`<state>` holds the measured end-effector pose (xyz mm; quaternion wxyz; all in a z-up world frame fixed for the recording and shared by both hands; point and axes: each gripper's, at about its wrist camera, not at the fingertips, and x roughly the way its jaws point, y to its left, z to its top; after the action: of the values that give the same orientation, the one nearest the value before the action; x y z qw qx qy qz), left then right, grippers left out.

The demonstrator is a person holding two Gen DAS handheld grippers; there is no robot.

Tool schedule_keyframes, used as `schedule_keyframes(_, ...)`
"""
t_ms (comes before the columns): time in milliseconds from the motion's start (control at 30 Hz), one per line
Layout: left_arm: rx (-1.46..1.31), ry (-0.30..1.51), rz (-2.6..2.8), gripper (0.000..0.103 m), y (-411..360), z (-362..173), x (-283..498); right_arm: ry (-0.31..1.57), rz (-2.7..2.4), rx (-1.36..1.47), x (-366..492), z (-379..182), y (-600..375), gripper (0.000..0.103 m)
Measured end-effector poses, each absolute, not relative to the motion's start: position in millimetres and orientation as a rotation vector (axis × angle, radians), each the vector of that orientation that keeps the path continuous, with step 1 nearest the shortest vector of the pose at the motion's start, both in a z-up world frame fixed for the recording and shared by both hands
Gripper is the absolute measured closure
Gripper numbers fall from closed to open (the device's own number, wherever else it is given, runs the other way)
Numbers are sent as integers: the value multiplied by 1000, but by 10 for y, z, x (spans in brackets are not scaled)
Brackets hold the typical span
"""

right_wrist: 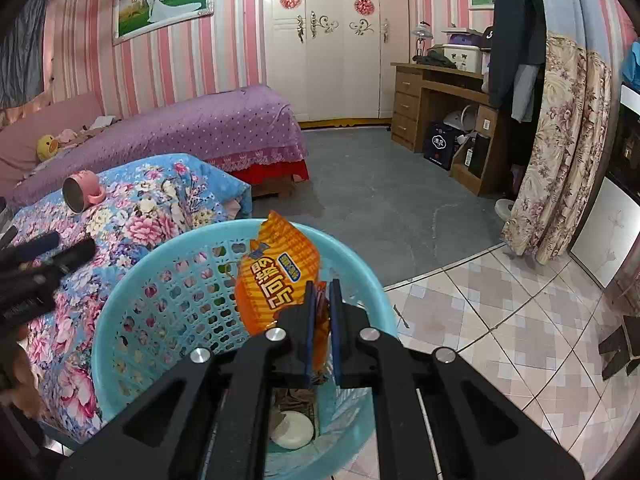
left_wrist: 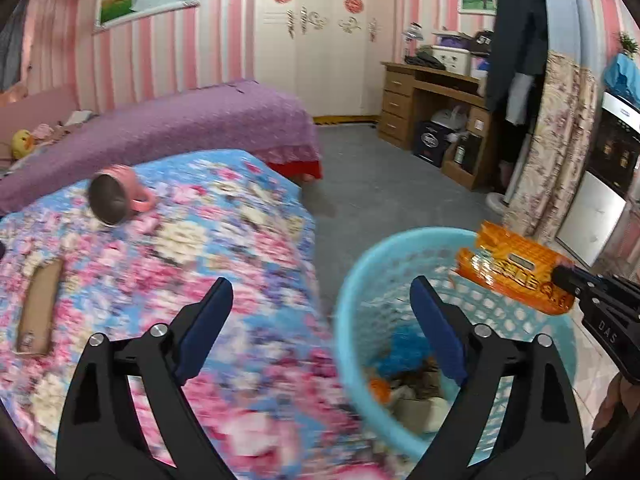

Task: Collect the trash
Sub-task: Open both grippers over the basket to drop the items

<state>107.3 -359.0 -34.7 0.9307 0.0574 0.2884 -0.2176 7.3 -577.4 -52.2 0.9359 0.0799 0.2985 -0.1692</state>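
My right gripper (right_wrist: pixel 323 286) is shut on an orange snack wrapper (right_wrist: pixel 276 276) and holds it over the light blue mesh basket (right_wrist: pixel 160 304). The wrapper (left_wrist: pixel 516 270) and basket (left_wrist: pixel 360 280) also show in the left wrist view, with the right gripper (left_wrist: pixel 562 276) at the right. The basket holds trash: blue, orange and white pieces (left_wrist: pixel 400 376). My left gripper (left_wrist: pixel 322 300) is open and empty above the edge between the floral-covered table (left_wrist: pixel 180 280) and the basket. A brown cardboard piece (left_wrist: pixel 40 308) lies on the floral cloth at the left.
A pink mug (left_wrist: pixel 116 198) lies on its side on the floral cloth. A purple bed (right_wrist: pixel 200 128) stands behind. A wooden desk (right_wrist: pixel 440 104) and a floral curtain (right_wrist: pixel 560 152) stand at the right. Grey carpet (right_wrist: pixel 380 192) and tiled floor (right_wrist: pixel 500 320) surround the basket.
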Motion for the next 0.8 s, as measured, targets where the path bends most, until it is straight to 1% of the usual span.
schedule_keyframes(100, 107, 566, -390, 11, -3316, -270, 1084, 619, -353, 164, 151, -561, -5710, 94)
schedule_keyframes(167, 95, 553, -350, 10, -3090, -229, 1069, 636, -349, 164, 223, -608, -5656, 74)
schedule_keyframes(200, 91, 551, -338, 9, -3008, -208, 1069, 641, -347, 163, 259, -630, -5620, 48)
schedule_keyframes(233, 86, 550, -327, 9, -2927, -189, 1072, 640, -343, 163, 284, -644, -5591, 37)
schedule_keyframes(267, 77, 549, -312, 9, -2792, -158, 1053, 639, -335, 164, 320, -650, -5545, 36)
schedule_keyframes(300, 73, 548, -304, 9, -2711, -139, 1044, 641, -337, 161, 339, -644, -5516, 30)
schedule_keyframes(333, 70, 546, -295, 9, -2634, -117, 1024, 642, -341, 154, 356, -634, -5480, 19)
schedule_keyframes(433, 66, 522, -257, 7, -2303, -30, 882, 614, -315, 147, 354, -512, -5304, 9)
schedule_keyframes(533, 59, 509, -238, 6, -2037, 53, 767, 575, -293, 130, 304, -325, -5075, 5)
schedule_keyframes(800, 55, 466, -173, 6, -1326, 218, 350, 479, -200, 92, 86, 196, -4311, 4)
